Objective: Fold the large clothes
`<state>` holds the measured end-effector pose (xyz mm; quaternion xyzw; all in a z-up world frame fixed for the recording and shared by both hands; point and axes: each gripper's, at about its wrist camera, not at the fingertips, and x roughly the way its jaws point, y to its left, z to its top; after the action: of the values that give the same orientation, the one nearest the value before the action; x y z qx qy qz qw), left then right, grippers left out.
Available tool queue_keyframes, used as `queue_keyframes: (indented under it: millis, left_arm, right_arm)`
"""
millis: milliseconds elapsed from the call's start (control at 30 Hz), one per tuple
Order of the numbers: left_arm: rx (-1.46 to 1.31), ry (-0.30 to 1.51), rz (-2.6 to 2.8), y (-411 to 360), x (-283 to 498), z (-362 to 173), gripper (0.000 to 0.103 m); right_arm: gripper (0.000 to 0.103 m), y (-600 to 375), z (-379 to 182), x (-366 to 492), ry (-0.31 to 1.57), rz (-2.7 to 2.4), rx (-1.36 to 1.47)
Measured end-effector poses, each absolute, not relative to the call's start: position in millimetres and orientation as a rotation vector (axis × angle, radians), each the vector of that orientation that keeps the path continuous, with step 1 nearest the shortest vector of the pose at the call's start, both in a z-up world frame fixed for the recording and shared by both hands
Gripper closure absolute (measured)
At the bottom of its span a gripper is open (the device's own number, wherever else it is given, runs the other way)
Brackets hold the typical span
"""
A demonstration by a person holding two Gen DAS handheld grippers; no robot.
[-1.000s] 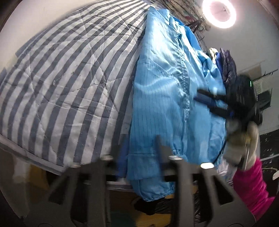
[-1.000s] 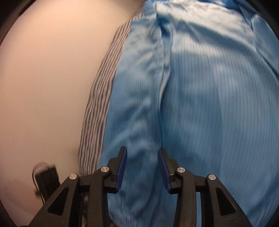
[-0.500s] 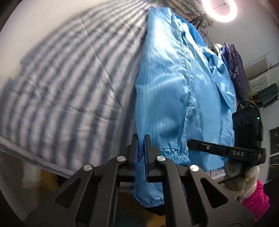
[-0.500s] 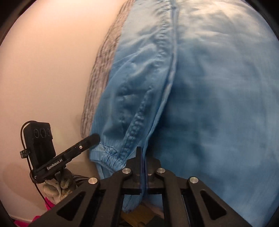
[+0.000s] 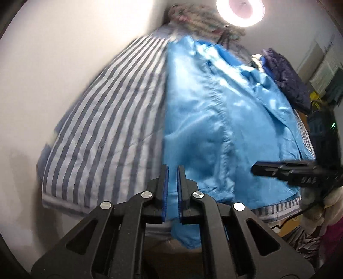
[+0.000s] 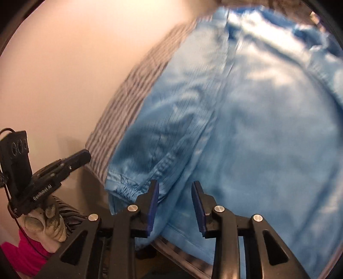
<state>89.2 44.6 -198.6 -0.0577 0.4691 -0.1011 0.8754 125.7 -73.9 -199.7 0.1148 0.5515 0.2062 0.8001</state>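
Left wrist camera peers down along its own claw (image 5: 172, 191), close over the bed's near edge, with the blue garment (image 5: 214, 128) just beyond the tips and the striped quilt (image 5: 103, 139) to their left. Right wrist camera sits closer still, garment (image 6: 257, 128) filling everything ahead of its claw (image 6: 174, 203). Each view catches the other claw at its side, and both share the garment's near cuff end.

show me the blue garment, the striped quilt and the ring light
blue garment (image 5: 214, 133), left wrist view, on its middle panel beside the long seam
striped quilt (image 5: 107, 133), left wrist view, on the bare striped area left of the garment
ring light (image 5: 240, 12), left wrist view, on its glowing ring
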Motion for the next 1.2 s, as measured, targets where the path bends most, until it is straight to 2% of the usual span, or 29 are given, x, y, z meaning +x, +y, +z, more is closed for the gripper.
queue_keyframes:
  millis: [67,133,400,567,733,767,833,867,900,1100,1200]
  left_arm:
    - [-0.079,0.98,-0.251,26,93,-203,0.099]
    - [-0.059,1.007,-0.279,12,99,-212,0.099]
    - [-0.07,1.195,-0.296,-9,119,-271,0.099]
    - [-0.055,1.164,-0.296,-16,116,-251,0.099]
    - [-0.072,1.071,-0.345,-27,105,-203,0.098]
    - [-0.076,1.052,-0.362,-32,104,-193,0.094]
    - [-0.076,1.021,-0.385,-42,104,-177,0.076]
    - [-0.076,1.007,-0.395,-46,104,-170,0.06]
    - [-0.076,0.992,-0.411,-51,103,-164,0.054]
    - [-0.04,0.983,-0.482,-83,103,-152,0.054]
    - [-0.037,1.001,-0.494,-91,105,-155,0.054]
  right_arm:
    - [0.068,-87,-184,121,1.119,0.408,0.257]
    - [0.062,-110,-165,113,1.051,0.359,0.287]
    - [0.059,-212,-123,78,0.984,0.201,0.312]
    - [0.052,-284,-111,56,0.96,0.084,0.355]
    - [0.045,-361,-112,43,0.951,-0.004,0.431]
    - [0.045,-370,-117,42,0.957,-0.044,0.412]
    - [0.044,-394,-130,38,0.973,-0.115,0.411]
    - [0.044,-403,-135,36,0.977,-0.131,0.43]
    - [0.043,-418,-144,34,0.98,-0.145,0.477]
    - [0.039,-459,-187,29,0.986,-0.166,0.665]
    - [0.039,-458,-199,32,1.012,-0.152,0.67]
